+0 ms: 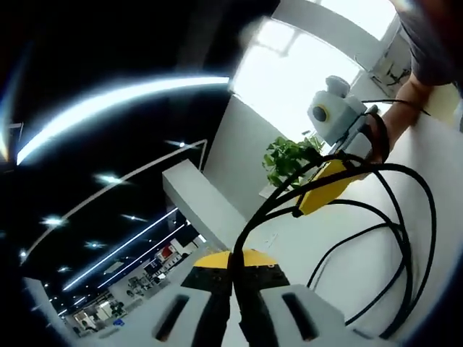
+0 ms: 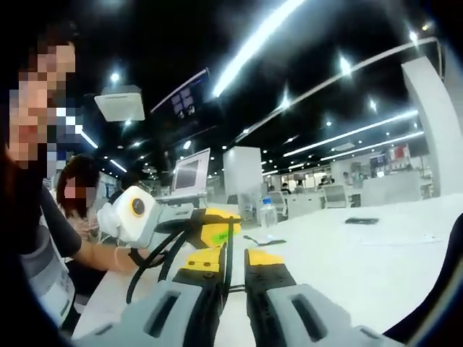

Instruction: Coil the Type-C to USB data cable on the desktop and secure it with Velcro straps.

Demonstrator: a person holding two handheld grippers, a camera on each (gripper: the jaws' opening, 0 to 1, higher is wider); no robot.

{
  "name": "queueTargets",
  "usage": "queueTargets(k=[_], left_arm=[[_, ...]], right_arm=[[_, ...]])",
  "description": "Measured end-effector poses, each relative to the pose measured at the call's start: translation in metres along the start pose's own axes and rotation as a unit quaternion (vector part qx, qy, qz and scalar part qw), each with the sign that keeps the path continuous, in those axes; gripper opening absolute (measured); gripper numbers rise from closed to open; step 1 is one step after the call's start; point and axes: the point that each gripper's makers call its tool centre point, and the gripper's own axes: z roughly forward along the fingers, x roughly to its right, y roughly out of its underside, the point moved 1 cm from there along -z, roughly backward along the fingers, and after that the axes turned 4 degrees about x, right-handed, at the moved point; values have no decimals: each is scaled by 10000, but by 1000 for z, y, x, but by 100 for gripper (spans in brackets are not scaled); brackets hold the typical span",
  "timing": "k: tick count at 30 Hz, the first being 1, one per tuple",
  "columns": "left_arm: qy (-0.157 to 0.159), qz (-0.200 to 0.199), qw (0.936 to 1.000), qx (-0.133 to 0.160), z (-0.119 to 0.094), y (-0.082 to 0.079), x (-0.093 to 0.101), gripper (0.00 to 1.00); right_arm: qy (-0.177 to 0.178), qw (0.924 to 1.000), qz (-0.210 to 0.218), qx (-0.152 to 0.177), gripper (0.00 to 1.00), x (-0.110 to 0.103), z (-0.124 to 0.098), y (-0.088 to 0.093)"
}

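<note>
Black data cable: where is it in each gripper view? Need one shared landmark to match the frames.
Left gripper view: the black cable rises from between this view's own jaws at bottom centre, runs up to the right gripper, and loops down the right side over the white desk.
Right gripper view: the cable is pinched between this view's own jaws at bottom centre, with loops reaching left to the left gripper.
Shared landmark: the white desk.
</note>
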Motion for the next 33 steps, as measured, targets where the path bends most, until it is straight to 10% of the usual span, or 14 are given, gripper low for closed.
queueTargets(k=[6,13,33], left_arm=[[-205,-93,9997,-6,-3,1,-13,4],[-355,-38,9993,88,-5,-7,-21,4],[-704,10,9968,391,-13,-27,-38,4]], right_arm=[[817,9955,469,107,14,53,-16,-15],[1408,9776,1054,-1155,19,90,-26,53],[1172,9680,805,-2069,21,72,-21,101]])
